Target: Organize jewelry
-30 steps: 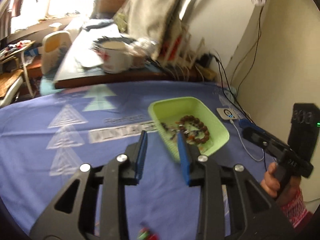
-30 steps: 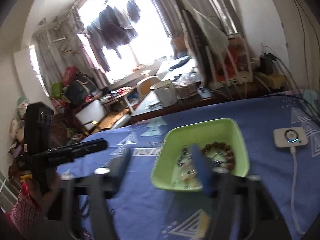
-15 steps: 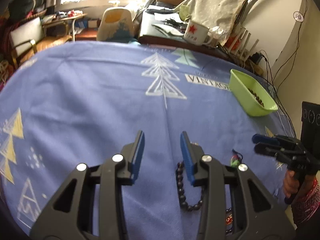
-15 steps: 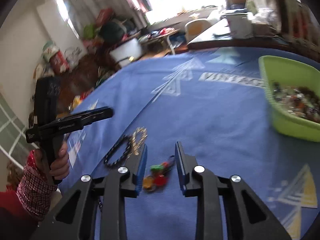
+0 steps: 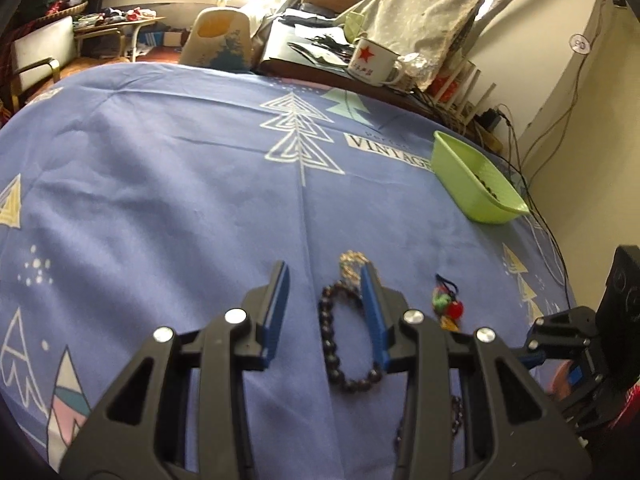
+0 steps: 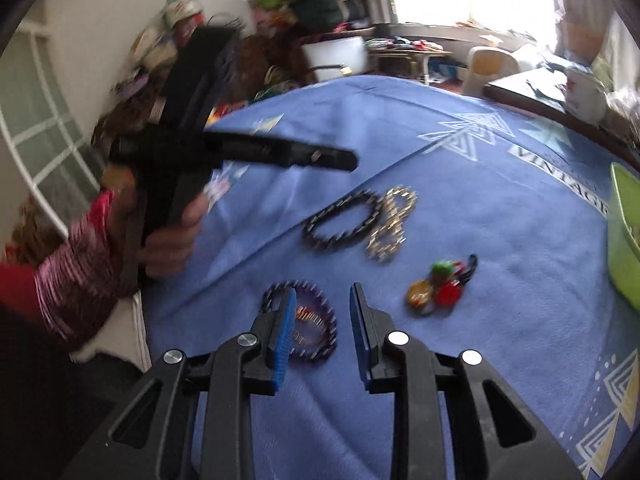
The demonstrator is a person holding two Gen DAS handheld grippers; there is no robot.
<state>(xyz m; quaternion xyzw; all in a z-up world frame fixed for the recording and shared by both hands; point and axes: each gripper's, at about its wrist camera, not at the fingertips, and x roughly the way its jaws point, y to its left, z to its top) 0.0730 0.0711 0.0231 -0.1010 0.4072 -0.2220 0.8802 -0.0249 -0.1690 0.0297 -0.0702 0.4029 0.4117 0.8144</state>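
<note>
My left gripper [image 5: 324, 276] is open and empty, low over the blue cloth; a dark bead bracelet [image 5: 332, 344] lies between its fingers, a gold chain [image 5: 351, 264] just beyond. A colourful charm bunch [image 5: 447, 305] lies to the right. My right gripper [image 6: 322, 300] is open and empty, above a purple-black bead bracelet [image 6: 316, 320] by its left finger. In the right wrist view lie the dark bracelet [image 6: 340, 220], gold chain [image 6: 390, 222] and charm bunch [image 6: 440, 284]. The green tray [image 5: 472, 180] with jewelry stands at far right.
The blue tablecloth [image 5: 180, 184] covers the table. A white mug with a red star [image 5: 370, 64], cables and clutter lie beyond the far edge. The left gripper [image 6: 240, 148] and hand show at the left of the right wrist view.
Both grippers have swung away from the green tray and come down toward the loose jewelry at the near part of the cloth. Both stay open.
</note>
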